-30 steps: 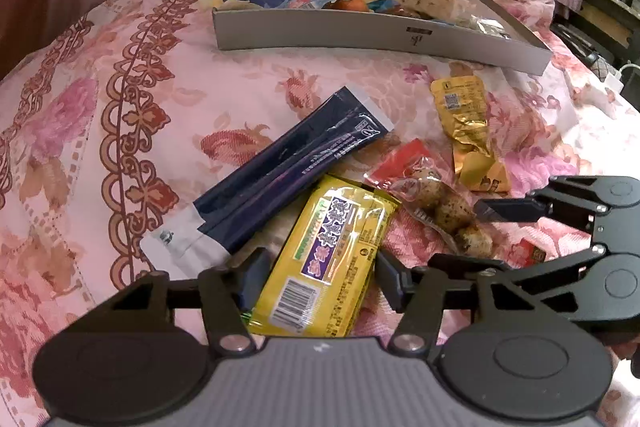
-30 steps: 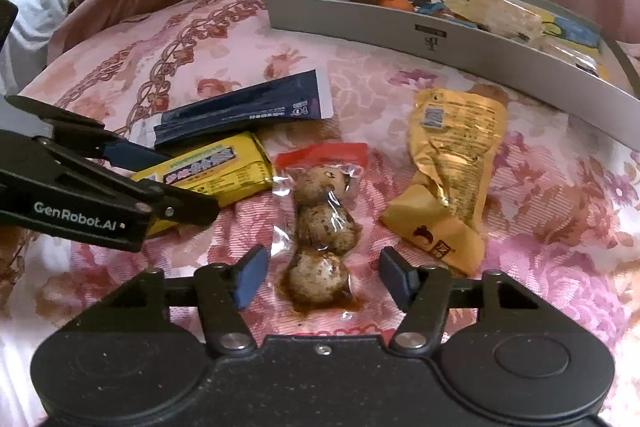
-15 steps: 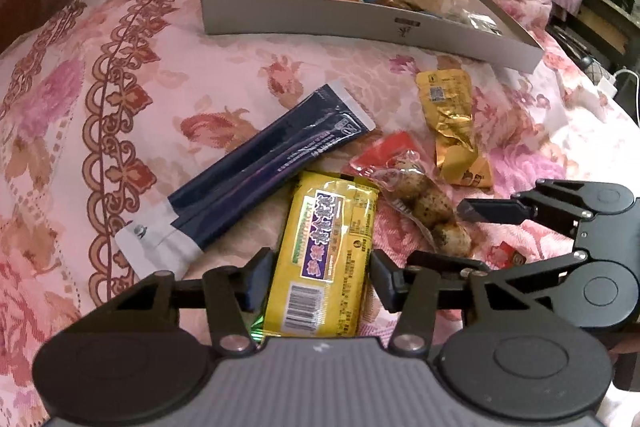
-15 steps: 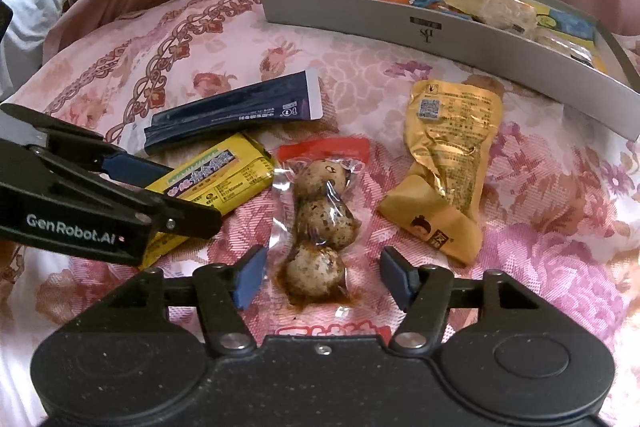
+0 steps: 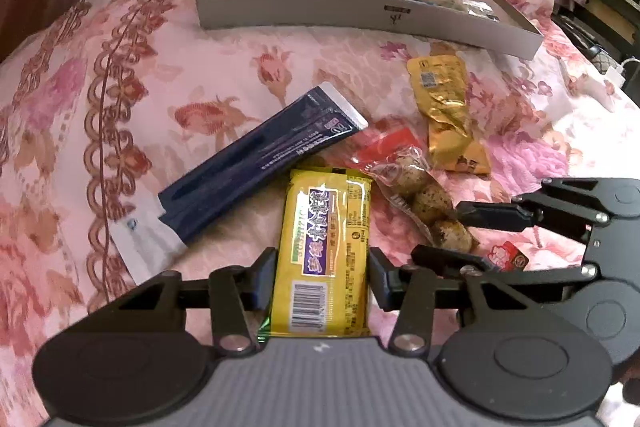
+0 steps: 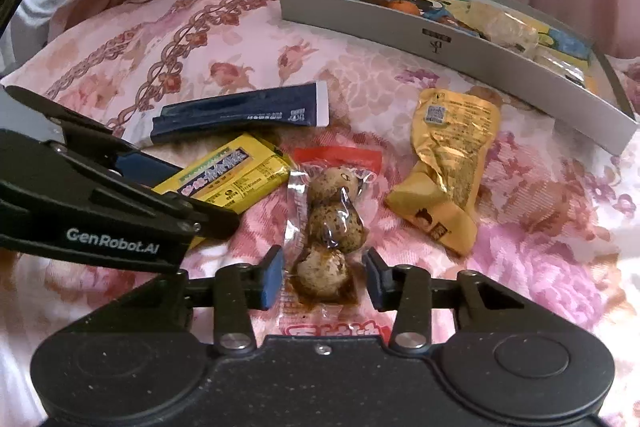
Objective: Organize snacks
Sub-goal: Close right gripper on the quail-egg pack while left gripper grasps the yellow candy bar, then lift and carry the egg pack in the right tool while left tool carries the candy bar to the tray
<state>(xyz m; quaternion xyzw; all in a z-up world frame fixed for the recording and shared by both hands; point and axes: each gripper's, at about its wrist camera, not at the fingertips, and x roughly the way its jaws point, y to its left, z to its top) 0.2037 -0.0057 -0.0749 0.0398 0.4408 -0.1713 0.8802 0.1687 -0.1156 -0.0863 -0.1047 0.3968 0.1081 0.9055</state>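
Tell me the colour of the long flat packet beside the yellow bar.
Dark navy packet with white ends; clearest in the left wrist view.

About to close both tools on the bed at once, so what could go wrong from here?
1. The right tool straddles only the bottom egg of the quail egg pack; squeezing may crush it or burst the brown sauce.
2. The left tool brackets the yellow snack bar across its slick width; it could buckle or slip.
3. The tools sit close together, so lifting toward the grey box risks a collision.
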